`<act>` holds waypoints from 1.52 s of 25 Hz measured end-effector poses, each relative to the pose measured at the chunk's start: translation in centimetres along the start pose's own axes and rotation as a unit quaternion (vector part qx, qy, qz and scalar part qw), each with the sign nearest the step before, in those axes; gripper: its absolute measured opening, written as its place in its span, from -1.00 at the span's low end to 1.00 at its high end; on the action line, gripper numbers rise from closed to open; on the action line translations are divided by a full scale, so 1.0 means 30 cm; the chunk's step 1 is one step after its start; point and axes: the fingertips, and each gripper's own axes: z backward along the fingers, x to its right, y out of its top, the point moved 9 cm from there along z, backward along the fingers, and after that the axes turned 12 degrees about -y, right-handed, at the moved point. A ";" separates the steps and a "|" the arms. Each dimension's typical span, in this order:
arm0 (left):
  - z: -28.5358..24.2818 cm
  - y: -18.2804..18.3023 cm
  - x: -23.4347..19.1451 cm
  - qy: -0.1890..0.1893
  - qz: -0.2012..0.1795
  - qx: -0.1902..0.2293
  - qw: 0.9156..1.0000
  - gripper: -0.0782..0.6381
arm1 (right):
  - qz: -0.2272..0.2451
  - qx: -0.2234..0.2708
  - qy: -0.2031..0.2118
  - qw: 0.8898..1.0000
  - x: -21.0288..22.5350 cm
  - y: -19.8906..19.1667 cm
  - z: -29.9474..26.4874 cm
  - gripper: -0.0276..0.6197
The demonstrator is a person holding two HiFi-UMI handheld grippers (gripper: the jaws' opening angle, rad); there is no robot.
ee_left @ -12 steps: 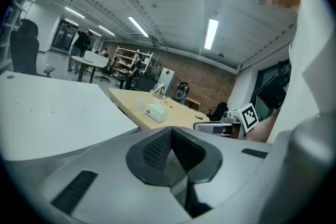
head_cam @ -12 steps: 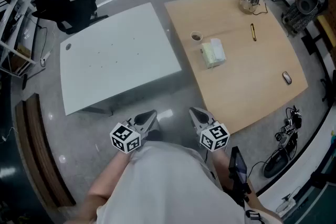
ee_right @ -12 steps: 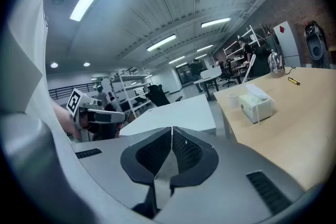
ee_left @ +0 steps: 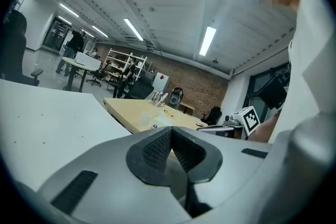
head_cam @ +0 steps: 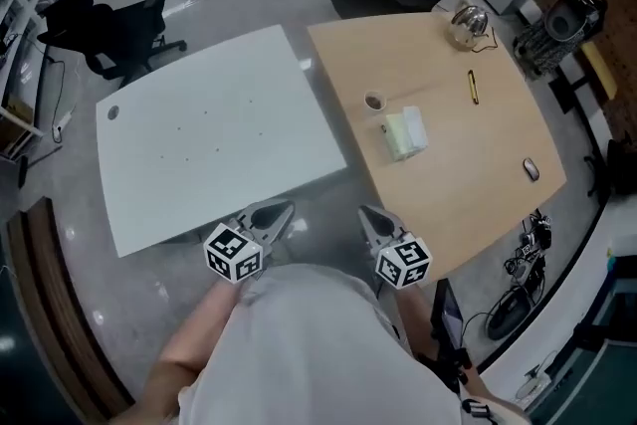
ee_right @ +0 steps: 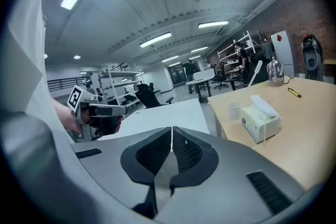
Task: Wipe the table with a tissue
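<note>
Where the tissue pack bears print, none is legible.

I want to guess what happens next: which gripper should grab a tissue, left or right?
Probably the right gripper: it is near the wooden table's edge, on the tissue pack's side. The left gripper is by the white table, farther away.

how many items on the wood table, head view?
5. On the wood table: small cup beside the tissue pack near the middle, yellow pen further back, mouse by the right edge, glass jug at the far corner. None seem hidden.
</note>
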 end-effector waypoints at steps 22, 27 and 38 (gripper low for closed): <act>-0.040 0.087 -0.291 -0.003 0.022 -0.012 1.000 -0.76 | 0.011 -0.024 -0.065 0.998 0.201 0.127 -0.278 -0.85; -0.129 0.124 -0.339 -0.002 0.025 -0.019 1.000 -0.77 | 0.020 -0.029 -0.098 0.995 0.350 0.167 -0.327 -0.85; -0.318 0.170 -0.380 -0.028 0.030 -0.053 0.998 -0.76 | 0.025 -0.052 -0.168 0.984 0.670 0.233 -0.338 -0.84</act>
